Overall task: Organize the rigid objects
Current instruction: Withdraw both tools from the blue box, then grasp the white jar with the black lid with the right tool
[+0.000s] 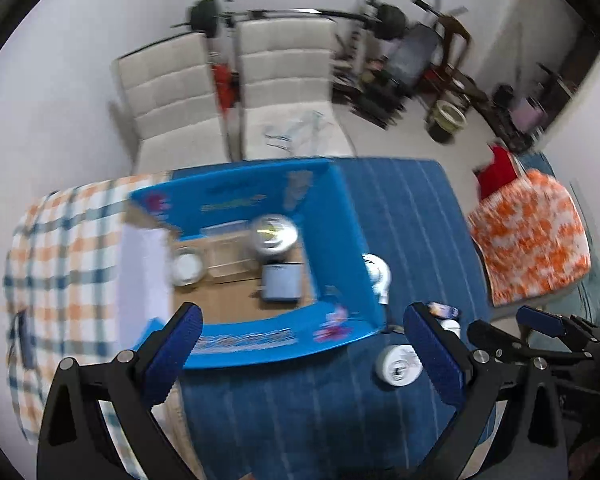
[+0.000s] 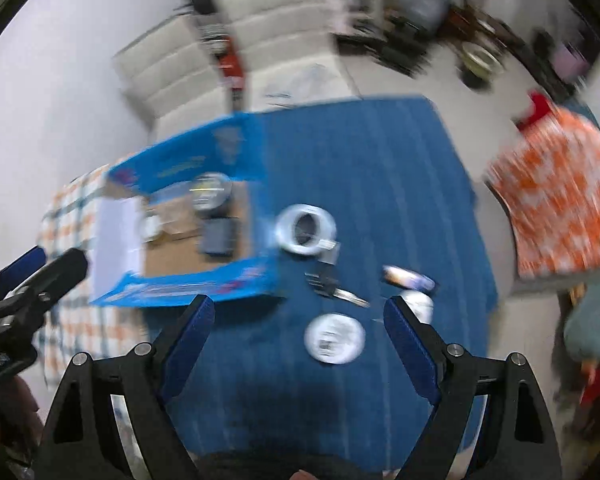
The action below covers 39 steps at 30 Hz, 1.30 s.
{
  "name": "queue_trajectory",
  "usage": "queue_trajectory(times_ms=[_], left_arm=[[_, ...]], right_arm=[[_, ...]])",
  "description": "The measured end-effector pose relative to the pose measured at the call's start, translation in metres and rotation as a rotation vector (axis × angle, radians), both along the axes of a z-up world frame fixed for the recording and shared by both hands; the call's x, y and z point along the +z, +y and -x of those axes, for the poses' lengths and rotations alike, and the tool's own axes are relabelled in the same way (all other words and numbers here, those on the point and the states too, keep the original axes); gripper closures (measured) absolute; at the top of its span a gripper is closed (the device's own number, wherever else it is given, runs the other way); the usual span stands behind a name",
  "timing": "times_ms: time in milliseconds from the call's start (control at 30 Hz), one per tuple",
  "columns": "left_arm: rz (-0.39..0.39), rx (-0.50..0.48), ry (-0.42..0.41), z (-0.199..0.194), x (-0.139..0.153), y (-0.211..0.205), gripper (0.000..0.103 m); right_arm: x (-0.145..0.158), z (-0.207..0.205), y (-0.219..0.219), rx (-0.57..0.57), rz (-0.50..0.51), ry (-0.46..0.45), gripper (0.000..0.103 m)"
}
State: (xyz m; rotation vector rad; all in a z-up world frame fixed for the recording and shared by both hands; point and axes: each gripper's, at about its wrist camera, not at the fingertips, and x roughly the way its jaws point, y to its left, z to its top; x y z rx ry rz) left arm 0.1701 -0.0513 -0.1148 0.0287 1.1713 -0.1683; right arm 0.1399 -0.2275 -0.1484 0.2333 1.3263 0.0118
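The blue box (image 2: 188,240) stands open on the tabletop (image 2: 380,168), to the left. The round white lid (image 2: 334,339) lies flat on the cloth, just ahead between the right tongs (image 2: 298,332), which are open and empty. The left tongs (image 1: 302,354) are open too, farther from it.

Two white padded chairs (image 1: 236,92) are standing side by side far ahead, past the table. A barbell (image 1: 292,14) is lying across behind them. An orange and white cloth (image 1: 528,236) is sitting off to the right. A checked cloth (image 1: 60,248) is lying to the left.
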Motion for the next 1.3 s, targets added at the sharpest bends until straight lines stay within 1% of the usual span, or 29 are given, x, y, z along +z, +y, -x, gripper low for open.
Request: queue_trajectory(times_ms=[67,133,200,267,300,367,433,533,567,600,667,733,767,833,867,967,1133,1233,1300], left_arm=[[-0.027,-0.049,0.014,-0.015,-0.016,-0.03,0.0],[-0.059,-0.074,0.016,-0.027,-0.028,-0.05,0.0],[-0.116,-0.07,-0.004,-0.042,-0.042,-0.065,0.0],[-0.189,-0.042,-0.009,-0.056,-0.058,-0.069,0.0],[-0.224,-0.019,-0.011,-0.064,-0.066,-0.067,0.0],[-0.256,0.021,0.007,-0.074,-0.08,-0.062,0.0],[-0.264,0.068,0.035,-0.087,-0.096,-0.052,0.0],[-0.269,0.12,0.065,-0.096,-0.11,-0.037,0.0],[-0.27,0.133,0.069,-0.097,-0.112,-0.034,0.0],[-0.269,0.147,0.075,-0.1,-0.116,-0.03,0.0],[-0.268,0.163,0.091,-0.101,-0.122,-0.024,0.0],[-0.264,0.175,0.104,-0.102,-0.128,-0.018,0.0],[-0.261,0.177,0.11,-0.103,-0.131,-0.017,0.0],[-0.256,0.182,0.118,-0.102,-0.134,-0.013,0.0],[-0.251,0.182,0.122,-0.102,-0.135,-0.012,0.0],[-0.241,0.179,0.13,-0.099,-0.135,-0.011,0.0],[-0.231,0.155,0.127,-0.089,-0.129,-0.013,0.0],[-0.226,0.121,0.121,-0.075,-0.124,-0.018,0.0],[-0.229,0.096,0.115,-0.064,-0.121,-0.022,0.0]], right_arm=[[-0.023,-0.001,-0.034,-0.077,-0.011,0.028,0.014],[-0.052,-0.008,-0.063,-0.133,-0.062,0.07,0.014],[-0.083,-0.022,-0.081,-0.171,-0.147,0.101,0.014],[-0.111,-0.039,-0.088,-0.19,-0.201,0.14,0.014],[-0.126,-0.051,-0.085,-0.189,-0.233,0.156,0.014],[-0.148,-0.07,-0.079,-0.183,-0.255,0.173,0.014],[-0.169,-0.095,-0.068,-0.167,-0.275,0.183,0.014],[-0.198,-0.126,-0.053,-0.147,-0.256,0.207,0.015],[-0.206,-0.135,-0.049,-0.146,-0.255,0.215,0.017],[-0.215,-0.145,-0.043,-0.137,-0.26,0.228,0.022],[-0.23,-0.162,-0.033,-0.11,-0.25,0.251,0.029],[-0.241,-0.174,-0.02,-0.06,-0.235,0.268,0.03],[-0.242,-0.178,-0.013,-0.027,-0.216,0.267,0.028],[-0.238,-0.182,0.004,0.068,-0.179,0.244,0.037],[-0.239,-0.182,0.011,0.111,-0.155,0.257,0.04],[-0.24,-0.174,0.02,0.193,-0.099,0.274,0.04],[-0.245,-0.141,0.035,0.315,-0.032,0.356,0.04],[-0.249,-0.116,0.04,0.344,-0.032,0.414,0.039],[-0.248,-0.092,0.043,0.379,0.021,0.408,0.039]])
